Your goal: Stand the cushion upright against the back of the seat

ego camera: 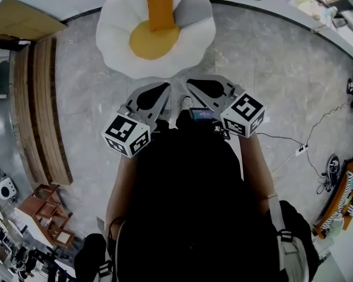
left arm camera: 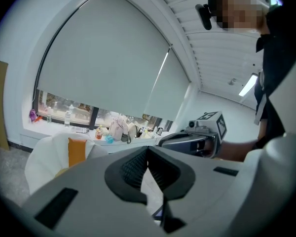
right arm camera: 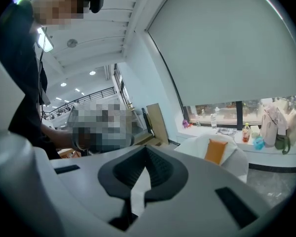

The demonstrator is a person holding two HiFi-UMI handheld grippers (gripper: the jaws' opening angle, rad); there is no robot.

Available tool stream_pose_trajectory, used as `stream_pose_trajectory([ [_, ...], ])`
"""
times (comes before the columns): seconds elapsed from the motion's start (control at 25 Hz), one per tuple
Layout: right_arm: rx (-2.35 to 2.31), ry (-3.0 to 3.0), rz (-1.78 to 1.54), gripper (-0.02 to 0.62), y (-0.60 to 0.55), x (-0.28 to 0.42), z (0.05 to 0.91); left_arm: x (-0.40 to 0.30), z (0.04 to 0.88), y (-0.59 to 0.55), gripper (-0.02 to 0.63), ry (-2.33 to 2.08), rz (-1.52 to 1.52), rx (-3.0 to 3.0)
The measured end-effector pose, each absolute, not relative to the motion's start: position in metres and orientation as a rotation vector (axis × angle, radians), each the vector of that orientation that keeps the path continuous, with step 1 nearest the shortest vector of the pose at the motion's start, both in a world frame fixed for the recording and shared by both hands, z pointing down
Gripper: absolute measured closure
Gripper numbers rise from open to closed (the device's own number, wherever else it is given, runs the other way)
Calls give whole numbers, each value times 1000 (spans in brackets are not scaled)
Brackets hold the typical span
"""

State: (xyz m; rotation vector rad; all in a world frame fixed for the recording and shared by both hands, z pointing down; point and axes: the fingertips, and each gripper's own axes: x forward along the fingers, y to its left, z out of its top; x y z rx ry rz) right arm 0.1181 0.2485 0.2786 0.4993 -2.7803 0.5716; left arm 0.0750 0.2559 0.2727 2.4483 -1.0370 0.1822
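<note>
- Left gripper (ego camera: pixel 163 88): held near the person's body, well short of the seat. Its own view shows the jaws closed together at the tips with nothing between them.
- Right gripper (ego camera: pixel 194 87): held just beside the left one, tips angled towards each other. Jaws closed, nothing gripped.
- Cushion (ego camera: pixel 160 7): orange, rectangular. It stands upright at the far side of the seat, its lower edge on the yellow centre (ego camera: pixel 155 41) and its back face against the white backrest. Both gripper views confirm it upright. Neither gripper touches it.
- Seat (ego camera: pixel 117 34): white, with a lobed edge, shaped like a fried egg. It sits on the floor far from the person and roughly straight ahead of both grippers.
- Floor (ego camera: pixel 270 69): grey, marble-patterned, bare between grippers and seat.
- Wooden slatted bench (ego camera: pixel 38 110): along the left side.
- Cable with power strip (ego camera: pixel 300 150): on the floor to the right.
- Window ledge (left arm camera: pixel 113 130): behind the seat, carrying bottles and bags, with a roller blind (left arm camera: pixel 103 58) lowered above it.
</note>
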Motion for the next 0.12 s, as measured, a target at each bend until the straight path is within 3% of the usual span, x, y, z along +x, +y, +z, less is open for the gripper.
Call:
stream_pose_trajectory([
  [0.12, 506, -2776, 572, 578, 244, 123, 280, 76, 274, 252, 592, -1044, 186, 2438],
])
